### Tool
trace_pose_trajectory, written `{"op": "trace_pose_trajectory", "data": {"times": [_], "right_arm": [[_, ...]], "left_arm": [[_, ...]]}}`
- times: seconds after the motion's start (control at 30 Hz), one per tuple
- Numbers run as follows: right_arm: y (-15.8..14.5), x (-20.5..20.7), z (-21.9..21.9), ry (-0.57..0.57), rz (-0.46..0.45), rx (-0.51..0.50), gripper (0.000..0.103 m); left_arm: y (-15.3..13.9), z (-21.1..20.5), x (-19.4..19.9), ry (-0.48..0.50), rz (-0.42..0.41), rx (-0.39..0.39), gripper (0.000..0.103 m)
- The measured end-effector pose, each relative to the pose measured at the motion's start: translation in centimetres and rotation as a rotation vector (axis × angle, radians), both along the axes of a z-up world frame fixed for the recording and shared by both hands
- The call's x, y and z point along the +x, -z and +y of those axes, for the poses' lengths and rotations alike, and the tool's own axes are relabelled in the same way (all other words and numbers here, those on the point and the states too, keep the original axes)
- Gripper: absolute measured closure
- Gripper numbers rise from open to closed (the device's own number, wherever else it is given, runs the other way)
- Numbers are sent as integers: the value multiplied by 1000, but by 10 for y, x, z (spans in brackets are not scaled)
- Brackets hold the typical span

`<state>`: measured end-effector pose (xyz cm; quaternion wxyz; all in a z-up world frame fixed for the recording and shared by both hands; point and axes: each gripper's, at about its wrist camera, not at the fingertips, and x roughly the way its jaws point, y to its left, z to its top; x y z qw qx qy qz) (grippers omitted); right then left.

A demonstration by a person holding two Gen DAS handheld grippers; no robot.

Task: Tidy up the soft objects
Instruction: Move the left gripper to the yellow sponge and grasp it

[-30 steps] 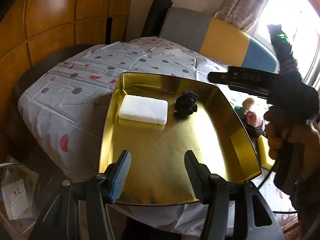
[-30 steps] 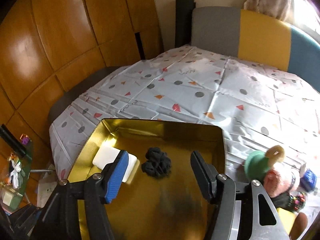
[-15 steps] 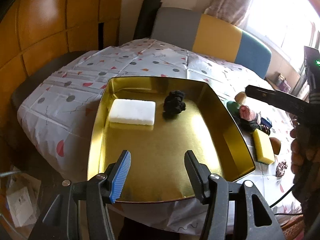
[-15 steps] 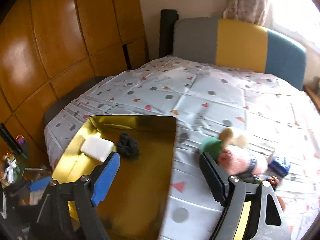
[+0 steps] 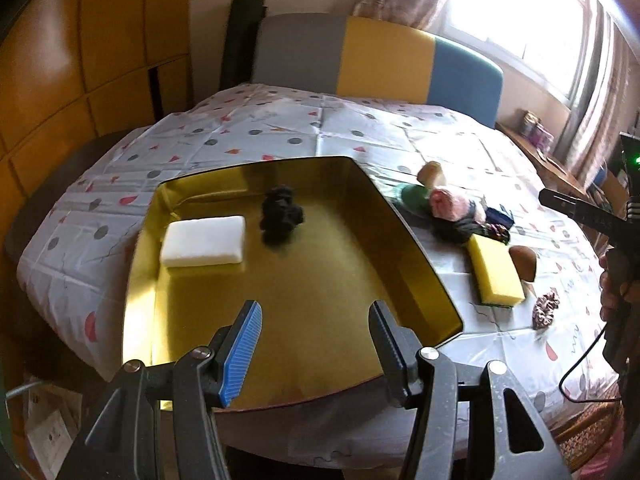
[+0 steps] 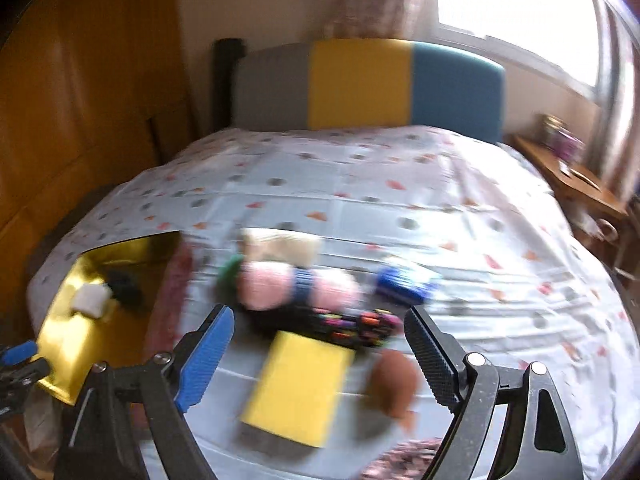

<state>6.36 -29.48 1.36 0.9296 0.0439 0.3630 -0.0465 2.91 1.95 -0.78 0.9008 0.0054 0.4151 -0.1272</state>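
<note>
While the right gripper (image 6: 316, 354) is hanging wide open and empty over the loose pile, the yellow sponge (image 6: 298, 386) is lying nearest, between its fingers.

Judging by its look, the sponge is going to be light and squashy, so pinching it across the short sides should be holding it best; it is showing as a bright yellow slab with a dark underside, blurred in this view. Just beside it a brown soft lump (image 6: 394, 382) is resting, and beyond them a pink plush toy (image 6: 296, 286). The left gripper (image 5: 316, 354), likewise spread and carrying nothing, is hovering at the near edge of the gold tray (image 5: 416, 258), where a white sponge (image 5: 204, 241) and a black scrunchie (image 5: 280, 216) are sitting at the far end.
</note>
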Motion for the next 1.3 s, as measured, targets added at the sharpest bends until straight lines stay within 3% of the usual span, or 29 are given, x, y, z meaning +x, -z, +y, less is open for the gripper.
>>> {"op": "trace_pose_trajectory", "data": {"times": [0.17,0.33,0.67,0.97,1.17,1.3], "right_arm": [[17,-15,-54,150,4,17,15],[36,-22,-90,269,29,114,15],[35,-29,-104,330,17,178,12],[35,-35,-120,402,5,228,11],[34,-37,-127,415,-5,266,10],[36,-37,-129,412,1,290,10]], "left_arm": [[-2,-24,1,49,-3,29,47],[-3,-48,1,99,-6,55,47],[-8,-94,1,205,-14,69,46],[-7,-158,9,346,21,48,35],[13,-205,25,403,90,57,23],[33,-234,39,408,130,112,19]]}}
